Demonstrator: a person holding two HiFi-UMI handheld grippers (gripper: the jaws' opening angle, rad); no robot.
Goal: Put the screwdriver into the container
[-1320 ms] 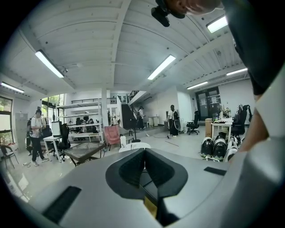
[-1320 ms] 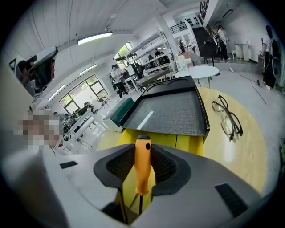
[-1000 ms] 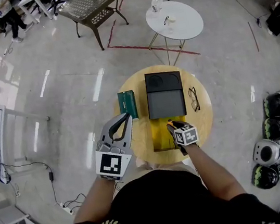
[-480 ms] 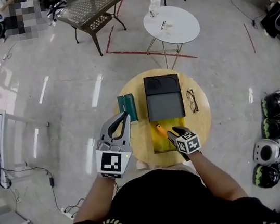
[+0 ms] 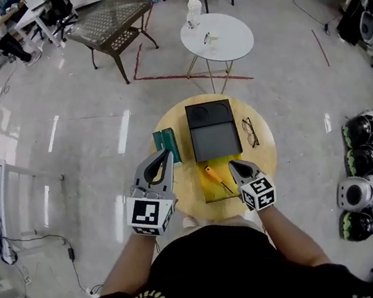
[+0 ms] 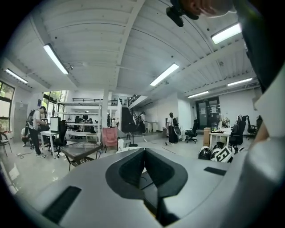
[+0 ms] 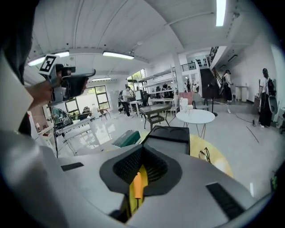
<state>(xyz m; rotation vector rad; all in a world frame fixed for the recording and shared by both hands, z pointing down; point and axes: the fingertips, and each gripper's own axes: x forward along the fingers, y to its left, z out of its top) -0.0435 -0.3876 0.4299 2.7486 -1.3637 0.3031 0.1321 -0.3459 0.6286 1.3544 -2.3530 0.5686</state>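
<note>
Grippers, count: two, one in each of the person's hands.
Left gripper point(image 5: 167, 154): hovering just left of the yellow container point(image 5: 206, 192). Its jaws are sitting fully together and holding nothing.
Right gripper point(image 5: 232, 164): hovering just right of the container. Its jaws are closing tight, tips meeting, with nothing between them.
Yellow container, count: one, lying open on the round wooden table point(image 5: 267, 160).
Screwdriver point(image 5: 213, 174), count: one, orange-handled. It is lying slantwise inside the container, apart from both grippers.
Black box point(image 5: 212, 133), count: one, sitting just beyond the container's far edge.
Green box point(image 5: 167, 146), count: one, lying beyond and to the left of the container.
Glasses point(image 5: 250, 132), count: one pair, lying beyond and to the right of the container.
White round table point(image 5: 221, 37), count: one, standing well beyond the container.
Helmets point(image 5: 362, 159), count: four showing, sitting grouped well to the right of the container.
</note>
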